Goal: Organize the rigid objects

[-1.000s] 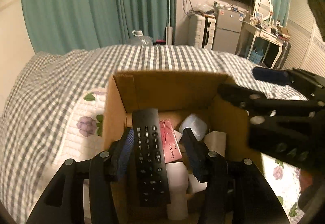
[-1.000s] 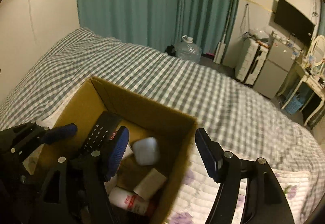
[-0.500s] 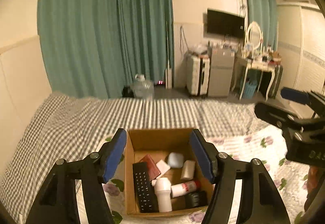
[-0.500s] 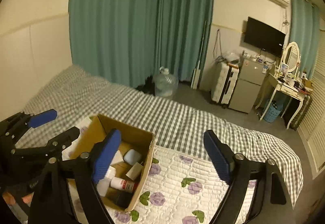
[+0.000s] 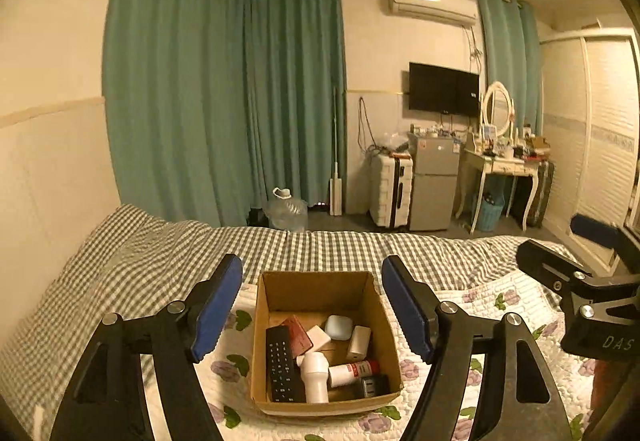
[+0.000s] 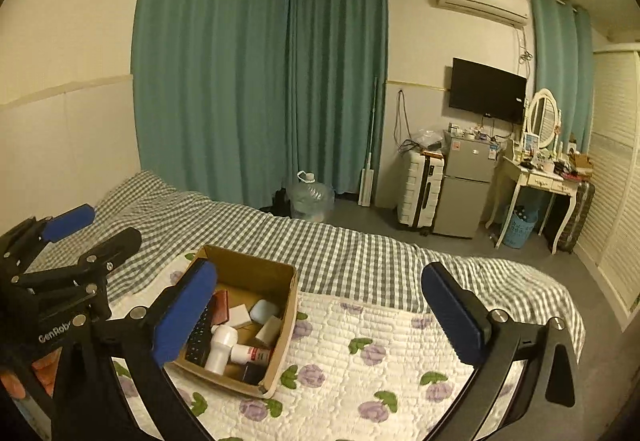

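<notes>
An open cardboard box [image 5: 259,341] [image 6: 285,341] stands on the flowered quilt. Inside lie a black remote [image 5: 282,363], a white bottle [image 5: 316,371] [image 6: 220,351], a red-and-white tube [image 5: 352,367], a light-blue case [image 5: 339,327] [image 6: 264,311], a red booklet [image 5: 298,333] and a small white box [image 5: 359,337]. My left gripper [image 5: 311,265] hangs above and in front of the box, its jaws opening with nothing between them. Right of the box, my right gripper [image 6: 318,271] is held high; its jaws are also opening, very wide and empty.
The bed has a grey checked sheet [image 5: 160,253] and a white flowered quilt [image 6: 380,341]. Beyond it are teal curtains [image 5: 224,101], a water jug [image 5: 286,207], a white suitcase [image 5: 390,185], a small fridge [image 5: 434,181], a dressing table [image 5: 500,161] and a wardrobe [image 5: 600,145].
Both grippers pulled back and up from the box, and both jaws spread wider. The remote that was between the left pads now lies in the box.
</notes>
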The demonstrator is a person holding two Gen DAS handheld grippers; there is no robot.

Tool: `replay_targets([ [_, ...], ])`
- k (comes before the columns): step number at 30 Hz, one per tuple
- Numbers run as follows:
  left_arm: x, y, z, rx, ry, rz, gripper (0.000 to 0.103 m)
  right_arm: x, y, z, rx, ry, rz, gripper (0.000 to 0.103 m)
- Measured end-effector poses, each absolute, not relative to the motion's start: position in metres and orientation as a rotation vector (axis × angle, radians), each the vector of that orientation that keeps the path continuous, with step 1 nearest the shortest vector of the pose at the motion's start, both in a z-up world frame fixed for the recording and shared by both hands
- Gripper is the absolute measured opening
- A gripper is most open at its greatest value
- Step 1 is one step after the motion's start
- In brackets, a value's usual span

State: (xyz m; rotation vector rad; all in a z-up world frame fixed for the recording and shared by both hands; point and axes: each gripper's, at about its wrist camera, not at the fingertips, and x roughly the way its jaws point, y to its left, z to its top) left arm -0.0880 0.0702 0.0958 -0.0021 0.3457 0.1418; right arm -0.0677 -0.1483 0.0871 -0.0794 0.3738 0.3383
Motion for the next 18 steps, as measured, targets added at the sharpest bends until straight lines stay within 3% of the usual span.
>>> replay_targets([
  [10, -0.11, 0.067, 0.02, 0.02, 0.386, 0.154, 0.076, -0.11, -0.154, 0.018, -0.037, 0.294, 0.264, 0.103],
  [18, -0.106, 0.072, 0.003, 0.0, 0.406, 0.163, 0.076, -0.105, -0.155, -0.011, -0.006, 0.33, 0.237, 0.103],
])
